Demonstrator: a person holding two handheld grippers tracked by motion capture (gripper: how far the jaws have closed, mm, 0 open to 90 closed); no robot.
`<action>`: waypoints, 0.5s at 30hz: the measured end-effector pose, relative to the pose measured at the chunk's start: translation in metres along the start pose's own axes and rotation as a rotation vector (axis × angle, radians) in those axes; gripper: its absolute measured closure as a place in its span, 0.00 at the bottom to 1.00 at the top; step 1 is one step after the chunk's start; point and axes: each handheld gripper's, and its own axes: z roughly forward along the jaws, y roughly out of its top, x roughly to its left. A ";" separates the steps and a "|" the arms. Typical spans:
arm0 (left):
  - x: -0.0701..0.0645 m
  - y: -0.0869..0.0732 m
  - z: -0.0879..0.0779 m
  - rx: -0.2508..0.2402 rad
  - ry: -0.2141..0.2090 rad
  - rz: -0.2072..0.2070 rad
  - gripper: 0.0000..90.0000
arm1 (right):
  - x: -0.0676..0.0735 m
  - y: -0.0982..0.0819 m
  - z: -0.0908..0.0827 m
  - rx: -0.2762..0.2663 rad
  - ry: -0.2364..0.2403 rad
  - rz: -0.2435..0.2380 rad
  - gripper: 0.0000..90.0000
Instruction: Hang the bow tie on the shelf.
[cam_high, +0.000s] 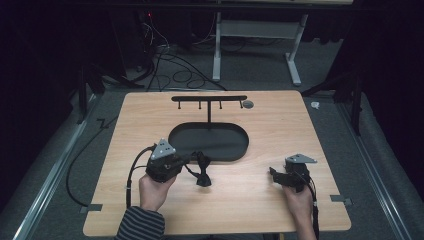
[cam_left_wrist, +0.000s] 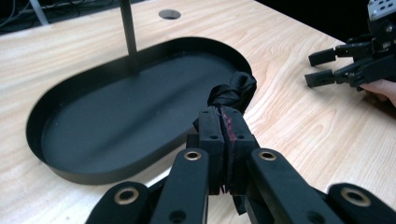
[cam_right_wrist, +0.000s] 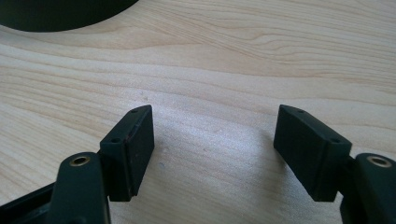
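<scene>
The black fabric item (cam_left_wrist: 232, 93) is clamped in the left tool (cam_left_wrist: 226, 135); the pinched portion is hidden between the pads, and its shape cannot be determined. In the right gripper view, the black tray (cam_right_wrist: 60, 14) is cut off by the top edge, leaving one curved rim section. In the left gripper view, the stand post (cam_left_wrist: 128, 28) is cut off at the top edge. The hooks (cam_high: 200, 105) under the stand's bar are too small to resolve.

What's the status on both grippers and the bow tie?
Left gripper shut on black bow tie, beside the tray. Right gripper open, empty. Nothing blocking.
</scene>
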 end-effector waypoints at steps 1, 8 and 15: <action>0.001 0.003 0.000 0.002 -0.001 0.004 0.98 | 0.000 0.000 0.000 0.000 0.000 0.000 0.33; 0.004 0.020 0.002 -0.002 0.005 0.020 0.98 | 0.000 0.000 0.000 0.000 0.001 0.000 0.33; 0.012 0.033 0.005 -0.005 0.004 0.020 0.98 | 0.000 0.000 0.000 0.000 0.003 0.000 0.33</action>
